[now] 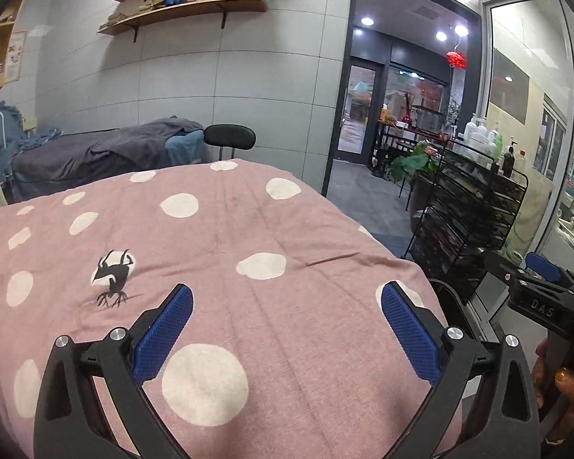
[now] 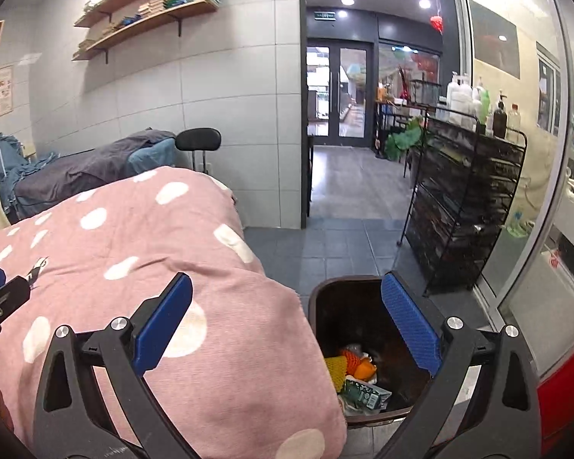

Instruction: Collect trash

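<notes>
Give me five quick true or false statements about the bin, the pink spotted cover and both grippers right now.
1. The trash bin stands on the floor beside the pink spotted cover. True.
2. The bin is empty. False: wrappers lie inside.
3. The right gripper holds a wrapper. False: it is open with nothing between its fingers.
4. The left gripper is open. True.
5. Trash litters the cover. False: none is visible there.

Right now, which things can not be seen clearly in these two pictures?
- Trash bin, right wrist view: its near rim is cut by the right gripper and the pink bedspread covers its left side.
- Trash in the bin: crumpled, kinds unclear.
- Rack, left wrist view: contents too dark.
</notes>
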Demonstrator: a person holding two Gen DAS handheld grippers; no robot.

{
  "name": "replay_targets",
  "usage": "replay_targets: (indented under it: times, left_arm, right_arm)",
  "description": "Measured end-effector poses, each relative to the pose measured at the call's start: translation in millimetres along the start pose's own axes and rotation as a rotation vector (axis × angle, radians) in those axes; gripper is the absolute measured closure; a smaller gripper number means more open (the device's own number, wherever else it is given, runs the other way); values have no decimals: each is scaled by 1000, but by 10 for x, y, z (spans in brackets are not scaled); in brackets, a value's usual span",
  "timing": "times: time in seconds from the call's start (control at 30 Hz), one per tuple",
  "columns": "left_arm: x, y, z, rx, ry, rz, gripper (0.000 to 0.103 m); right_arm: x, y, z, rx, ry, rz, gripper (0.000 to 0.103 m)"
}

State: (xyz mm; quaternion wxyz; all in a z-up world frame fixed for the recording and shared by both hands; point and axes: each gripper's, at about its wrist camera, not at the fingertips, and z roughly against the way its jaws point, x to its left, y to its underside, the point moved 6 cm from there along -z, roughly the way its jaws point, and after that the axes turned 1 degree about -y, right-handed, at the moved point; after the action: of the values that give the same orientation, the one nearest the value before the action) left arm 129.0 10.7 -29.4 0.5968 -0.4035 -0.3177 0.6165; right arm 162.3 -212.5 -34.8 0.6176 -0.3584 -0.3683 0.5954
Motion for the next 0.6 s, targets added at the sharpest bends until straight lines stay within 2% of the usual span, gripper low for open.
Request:
replay_targets:
  times: [0.33, 0.6]
  left_arm:
    - [106, 64, 262, -51, -30, 24, 6]
    - [90, 43, 284, -65, -28, 26, 6]
  right_arm:
    - [102, 57, 280, -39, 13, 16, 6]
    - [47, 64, 283, -37, 15, -2, 6]
